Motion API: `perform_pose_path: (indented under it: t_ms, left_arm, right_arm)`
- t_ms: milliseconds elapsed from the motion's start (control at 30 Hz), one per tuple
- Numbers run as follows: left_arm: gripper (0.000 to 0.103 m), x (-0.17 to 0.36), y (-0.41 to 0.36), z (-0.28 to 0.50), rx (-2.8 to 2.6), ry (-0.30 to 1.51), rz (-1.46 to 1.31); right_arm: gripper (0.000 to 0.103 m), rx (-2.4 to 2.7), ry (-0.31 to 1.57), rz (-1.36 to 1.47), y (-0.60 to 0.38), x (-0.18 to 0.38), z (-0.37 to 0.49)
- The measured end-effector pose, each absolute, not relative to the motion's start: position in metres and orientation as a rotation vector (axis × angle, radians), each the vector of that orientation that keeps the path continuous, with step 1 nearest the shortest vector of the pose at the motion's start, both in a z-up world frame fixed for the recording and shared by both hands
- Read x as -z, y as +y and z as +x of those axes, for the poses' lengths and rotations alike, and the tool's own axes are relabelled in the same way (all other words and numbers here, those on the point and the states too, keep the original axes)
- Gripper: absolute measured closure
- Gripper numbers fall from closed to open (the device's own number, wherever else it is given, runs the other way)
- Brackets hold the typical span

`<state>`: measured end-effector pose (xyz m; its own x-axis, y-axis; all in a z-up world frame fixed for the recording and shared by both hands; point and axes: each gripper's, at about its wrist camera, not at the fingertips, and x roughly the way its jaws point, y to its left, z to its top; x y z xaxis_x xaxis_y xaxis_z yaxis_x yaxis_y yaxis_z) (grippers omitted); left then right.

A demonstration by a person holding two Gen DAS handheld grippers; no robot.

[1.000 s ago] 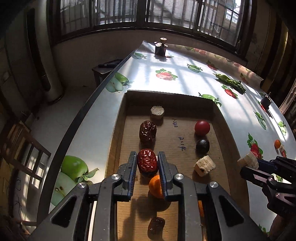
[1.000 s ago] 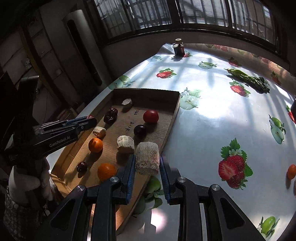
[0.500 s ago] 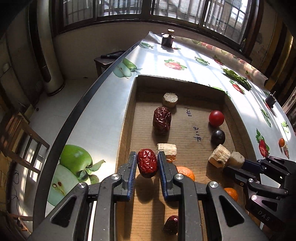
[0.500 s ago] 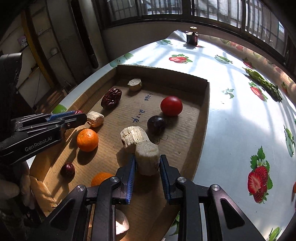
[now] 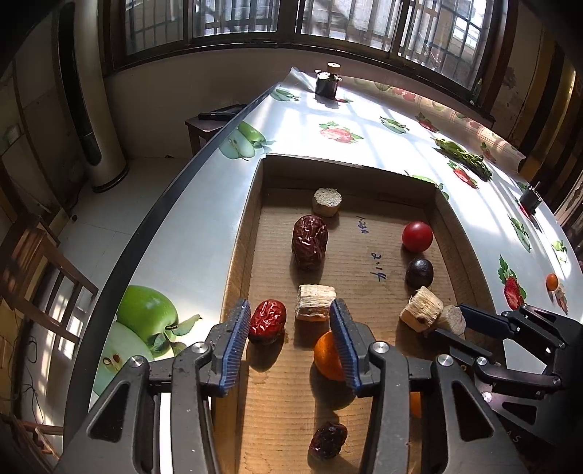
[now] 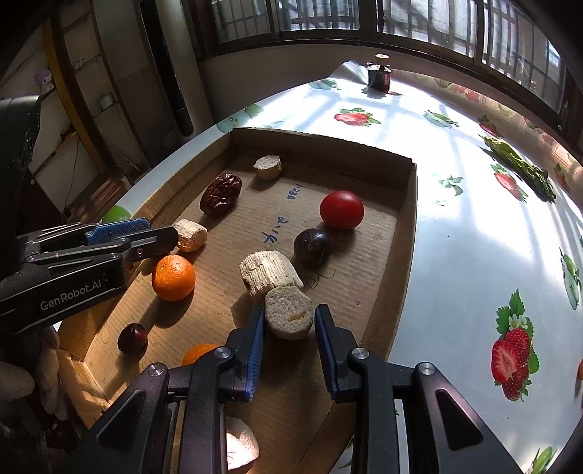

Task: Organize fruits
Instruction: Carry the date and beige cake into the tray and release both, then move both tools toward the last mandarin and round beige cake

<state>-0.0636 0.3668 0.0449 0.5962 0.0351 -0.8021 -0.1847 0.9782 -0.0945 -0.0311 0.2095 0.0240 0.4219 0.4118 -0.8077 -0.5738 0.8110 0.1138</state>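
Barred windows [image 5: 226,18], fruit-print tablecloth [image 6: 455,226], cardboard tray [image 5: 240,233], wooden chair [image 5: 32,277].

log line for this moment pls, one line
left tool: opening, red date set down in box | right tool: opening, pale chunk resting between pads | both pieces inside box

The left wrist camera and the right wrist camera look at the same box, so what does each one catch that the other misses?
Only the left wrist view shows the small bright red date by the left gripper, whose fingers are opening. Only the right wrist view shows the cut face of the pale chunk between the right gripper's opening fingers. Both show the cardboard box, the red tomato and the dark plum.
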Motion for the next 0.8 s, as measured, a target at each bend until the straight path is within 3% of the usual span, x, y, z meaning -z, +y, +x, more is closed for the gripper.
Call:
perform_pose_path:
  t_ms: [67, 233, 367, 800]
  left_arm:
    - [0.055, -0.053, 0.365, -0.067, -0.134, 0.906, -0.186]
    - [0.022, -0.082, 0.357, -0.082, -0.214, 0.844, -0.175]
    - [0.020, -0.099, 0.340, -0.100, -0.189, 0.797, -0.184]
    - [0.020, -0.110, 0.233, -0.135, -0.139, 0.766, -0.093]
  right_arm:
    - [0.057, -0.619, 0.935, -0.184, 0.207, -0.029, -0.033]
    - [0.054, -0.613, 0.885, -0.166, 0.195, -0.048, -0.040]
    - [0.046, -0.590, 0.854, -0.141, 0.173, -0.060, -0.047]
    - [0.043, -0.460, 0.851, -0.040, 0.062, -0.066, -0.062]
